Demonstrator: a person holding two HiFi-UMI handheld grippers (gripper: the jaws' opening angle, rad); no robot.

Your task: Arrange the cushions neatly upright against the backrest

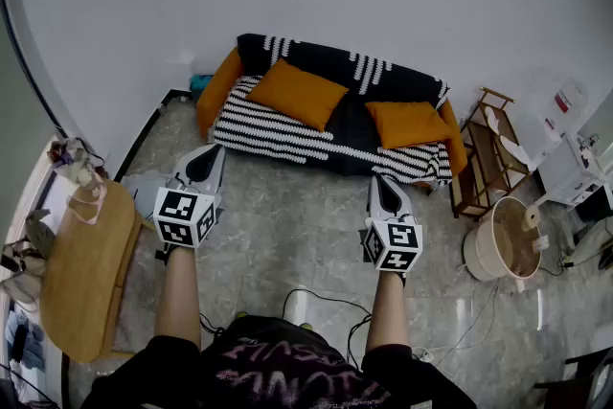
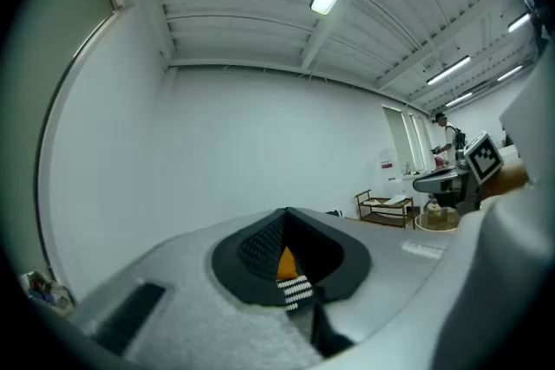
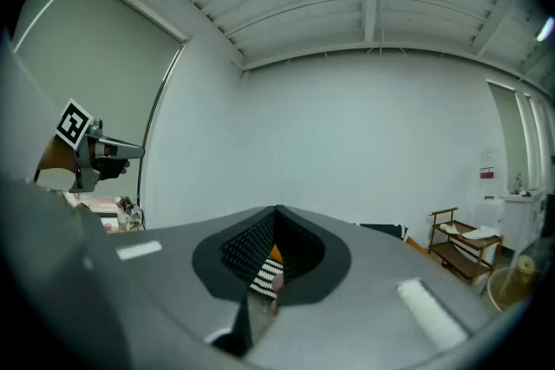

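**Desk:** While the left claw [image 1: 215, 151] and the right claw [image 1: 383, 179] are held level above the floor [image 1: 297, 215], what are they gripping?

**Photographer:** Nothing. Both are clenched tight, jaw on jaw. Each gripper view shows only a sliver of orange and stripes far beyond the closed tips.

**Desk:** Where are the cushions?

**Photographer:** On the sofa [image 1: 263, 137], ahead of both claws and well apart from them, with bare floor between. The left cushion [image 1: 297, 94] lies ahead and somewhat right of the left claw. The right cushion [image 1: 409, 123] lies ahead and slightly right of the right claw.

**Desk:** Are they standing?

**Photographer:** Not by my reading. Each shows its full orange face to the head view, so I judge them lying back on the seat, not upright against the backrest [image 1: 321, 57].

**Desk:** How do their long axes run?

**Photographer:** The left cushion slants, its left end farther from the claws and its right end nearer. The right cushion runs roughly along the sofa, crosswise to the right claw's line.

**Desk:** Which claw is nearer?

**Photographer:** Each is nearer the cushion on its own side. The right claw and right cushion look like the closest pair.

**Desk:** What does the next move need?

**Photographer:** Probably a reach forward with the jaws parted, meeting a near edge across the cushion's length.
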